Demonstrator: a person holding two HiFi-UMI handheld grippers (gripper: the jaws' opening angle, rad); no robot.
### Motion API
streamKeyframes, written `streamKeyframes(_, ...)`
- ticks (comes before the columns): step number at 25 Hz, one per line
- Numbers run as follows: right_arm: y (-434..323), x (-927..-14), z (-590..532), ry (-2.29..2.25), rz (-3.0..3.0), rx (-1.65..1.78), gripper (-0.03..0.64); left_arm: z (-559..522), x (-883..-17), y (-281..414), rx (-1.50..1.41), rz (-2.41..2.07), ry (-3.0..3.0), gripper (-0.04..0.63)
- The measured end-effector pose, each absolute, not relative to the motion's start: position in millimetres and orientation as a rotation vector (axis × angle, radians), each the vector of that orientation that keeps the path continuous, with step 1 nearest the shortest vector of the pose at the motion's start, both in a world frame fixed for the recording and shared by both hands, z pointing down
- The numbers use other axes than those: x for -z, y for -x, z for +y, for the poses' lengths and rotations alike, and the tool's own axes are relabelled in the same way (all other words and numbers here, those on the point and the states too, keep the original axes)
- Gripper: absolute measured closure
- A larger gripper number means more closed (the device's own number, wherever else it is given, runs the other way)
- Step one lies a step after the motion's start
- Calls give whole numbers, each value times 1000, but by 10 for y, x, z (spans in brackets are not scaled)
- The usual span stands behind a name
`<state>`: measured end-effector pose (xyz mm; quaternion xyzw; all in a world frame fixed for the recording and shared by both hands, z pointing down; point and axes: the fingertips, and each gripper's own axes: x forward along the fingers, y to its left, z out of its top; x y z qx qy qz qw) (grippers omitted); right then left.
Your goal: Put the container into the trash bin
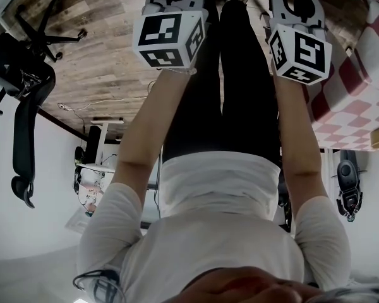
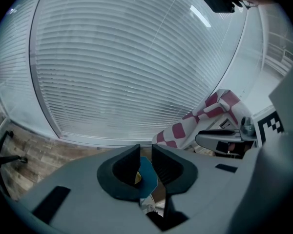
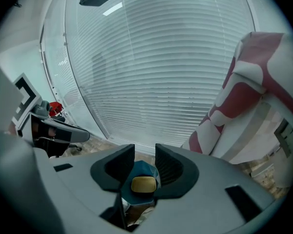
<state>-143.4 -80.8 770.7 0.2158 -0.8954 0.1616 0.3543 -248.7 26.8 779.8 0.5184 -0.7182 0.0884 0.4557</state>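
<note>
Container point(image 3: 143, 184) straight below parted, empty right claw point(image 3: 144, 152), seemingly inside teal bin point(image 3: 140, 169); left claw point(image 2: 145, 152) narrow, empty, aside.

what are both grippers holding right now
left gripper: slightly open, empty
right gripper: open, yellow container not gripped

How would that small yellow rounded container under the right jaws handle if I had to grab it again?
The small yellow rounded container looks smooth and slightly glossy, so it may slip between pads. It is small beside the open right gripper, so probably light. It appears to rest on something blue, perhaps a soft liner, so a push may shift it.
</note>
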Motion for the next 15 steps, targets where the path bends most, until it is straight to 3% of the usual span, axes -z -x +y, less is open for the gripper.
streamKeyframes(15, 1749, -6936, -872, -482, -2419, -356, 497, 45, -7105, 2518, -182, -1787, -1366, 531)
